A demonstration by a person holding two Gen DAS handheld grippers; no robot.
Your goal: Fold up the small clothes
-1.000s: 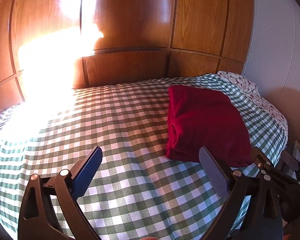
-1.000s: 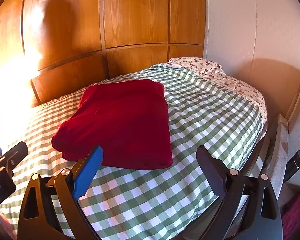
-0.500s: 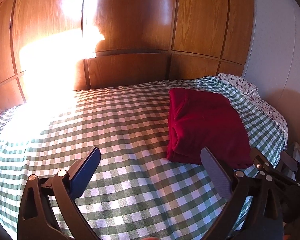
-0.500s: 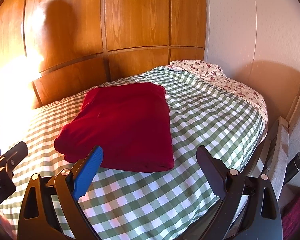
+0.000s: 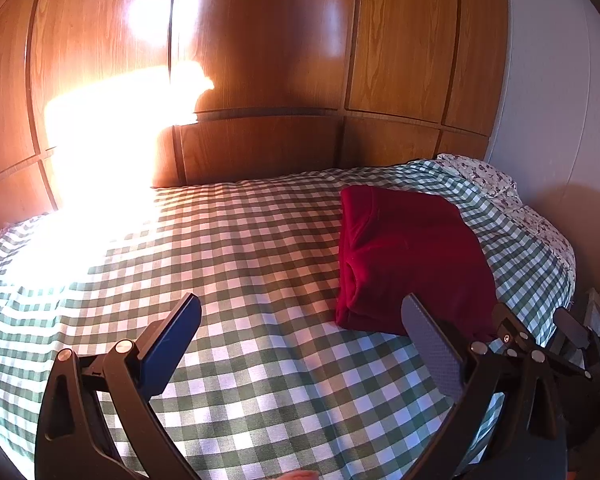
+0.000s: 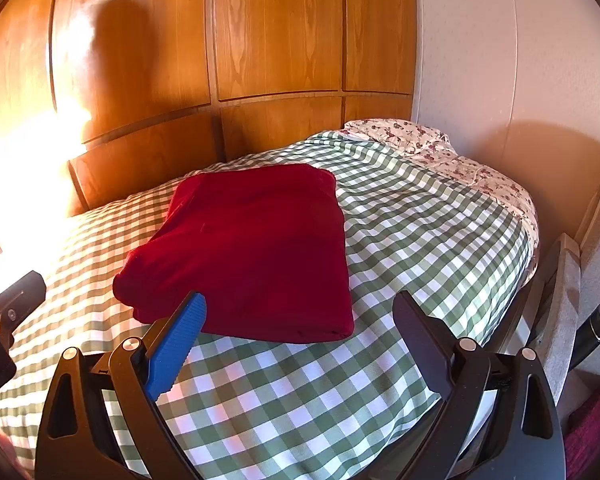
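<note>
Ahead of the right gripper [image 6: 300,312], just beyond its blue left fingertip, a folded red garment [image 6: 252,248] is laid flat on the green-and-white checked bedspread [image 6: 420,232]. It is seen as a thick, soft, fleece-like rectangle with rounded folded edges, and nothing is touching it. The right gripper is held low over the near edge of the bed with its jaws spread wide and empty. The left gripper [image 5: 300,320] is likewise held wide apart and empty, level over bare checked cloth; from it the garment [image 5: 404,256] is found ahead and to the right, past the dark textured right finger [image 5: 432,344]. A floral pillow [image 6: 412,136] is seen beyond the garment, against glossy wooden wall panels [image 6: 276,40]. Strong sunlight is cast across the bedspread's far left.
</note>
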